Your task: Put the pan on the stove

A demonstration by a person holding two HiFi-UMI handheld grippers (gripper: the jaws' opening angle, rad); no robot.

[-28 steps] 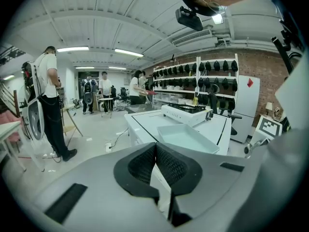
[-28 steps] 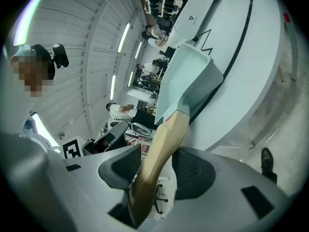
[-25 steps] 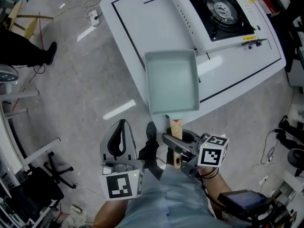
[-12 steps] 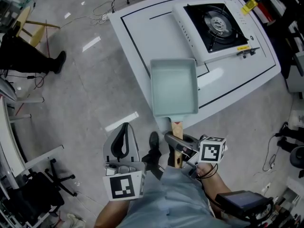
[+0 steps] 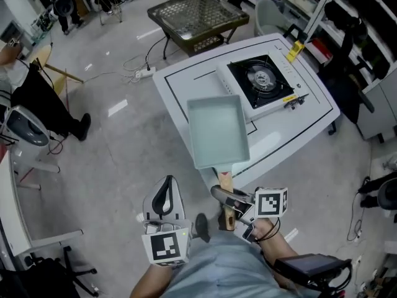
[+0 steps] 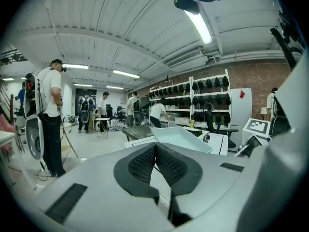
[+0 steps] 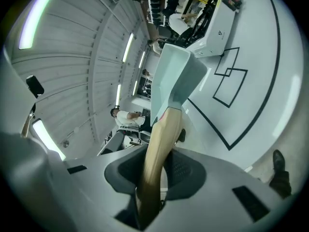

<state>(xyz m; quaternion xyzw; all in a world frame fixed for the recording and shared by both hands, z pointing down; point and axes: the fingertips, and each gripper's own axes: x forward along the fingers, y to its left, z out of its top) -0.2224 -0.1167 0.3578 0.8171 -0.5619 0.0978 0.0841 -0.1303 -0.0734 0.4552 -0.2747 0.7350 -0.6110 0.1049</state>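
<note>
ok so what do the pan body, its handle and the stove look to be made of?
Pan body: likely coated metal, with a matte pale blue-green finish and thin straight walls.
Handle: looks like wood, smooth and light tan, reddish near the pan.
Stove: white casing, probably painted sheet metal, with a black top and a shiny metal burner.
None is certain from looks alone.

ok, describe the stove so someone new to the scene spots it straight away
Find the white table with black lines. On its far right part sits the stove, a white box. Only it has a black top with a round burner; the pan beside it is plain pale green.
</note>
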